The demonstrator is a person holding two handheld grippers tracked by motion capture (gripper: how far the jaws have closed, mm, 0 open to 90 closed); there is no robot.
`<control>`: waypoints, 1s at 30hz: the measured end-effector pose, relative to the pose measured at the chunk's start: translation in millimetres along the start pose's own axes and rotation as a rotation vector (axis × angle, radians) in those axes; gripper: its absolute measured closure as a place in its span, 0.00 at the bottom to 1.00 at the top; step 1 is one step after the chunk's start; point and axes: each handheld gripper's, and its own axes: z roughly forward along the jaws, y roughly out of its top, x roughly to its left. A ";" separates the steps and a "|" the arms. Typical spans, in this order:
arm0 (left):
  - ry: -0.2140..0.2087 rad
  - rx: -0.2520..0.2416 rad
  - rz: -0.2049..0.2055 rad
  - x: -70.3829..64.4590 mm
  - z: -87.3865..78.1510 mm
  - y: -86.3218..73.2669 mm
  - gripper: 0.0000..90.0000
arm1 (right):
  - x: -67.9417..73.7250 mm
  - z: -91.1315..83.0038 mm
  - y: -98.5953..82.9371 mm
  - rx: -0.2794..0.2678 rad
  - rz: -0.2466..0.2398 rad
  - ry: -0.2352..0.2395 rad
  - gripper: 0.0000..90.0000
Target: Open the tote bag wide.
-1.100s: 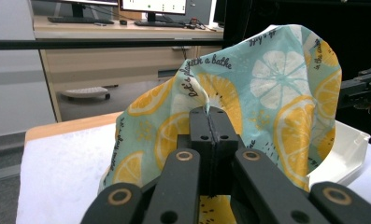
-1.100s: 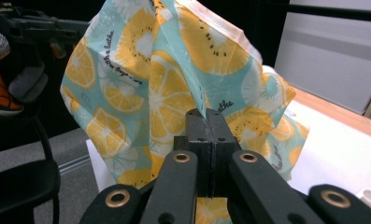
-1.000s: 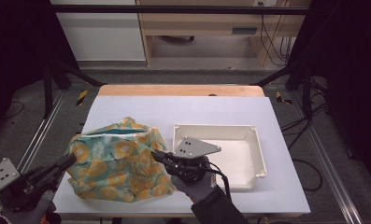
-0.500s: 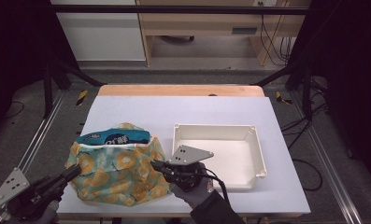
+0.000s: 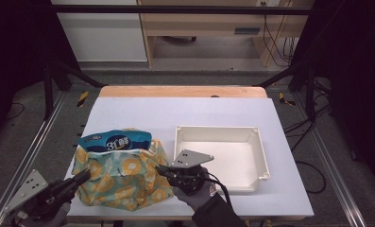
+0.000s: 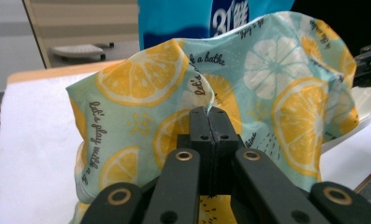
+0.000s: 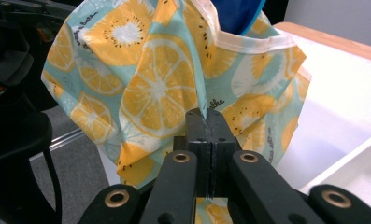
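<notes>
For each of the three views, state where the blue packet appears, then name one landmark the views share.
High view: the blue packet sticks out of the bag's far opening, left of centre.
Left gripper view: top centre, behind the fabric.
Right gripper view: top, right of centre, inside the opening.
Shared landmark: the lemon-print bag.

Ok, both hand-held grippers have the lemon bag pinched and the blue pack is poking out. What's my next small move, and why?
Probably keep drawing the lemon-print cloth bag back toward you, off the blue tissue pack. The left hand-held gripper and right hand-held gripper are both shut on its fabric, and the pack already sticks out of the far, open end, with the white tray beside it.
</notes>
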 end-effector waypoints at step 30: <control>0.048 0.179 -0.021 14.3 27.1 -34.3 0.99 | -7.1 19.5 -37.5 0.152 0.039 -0.032 0.98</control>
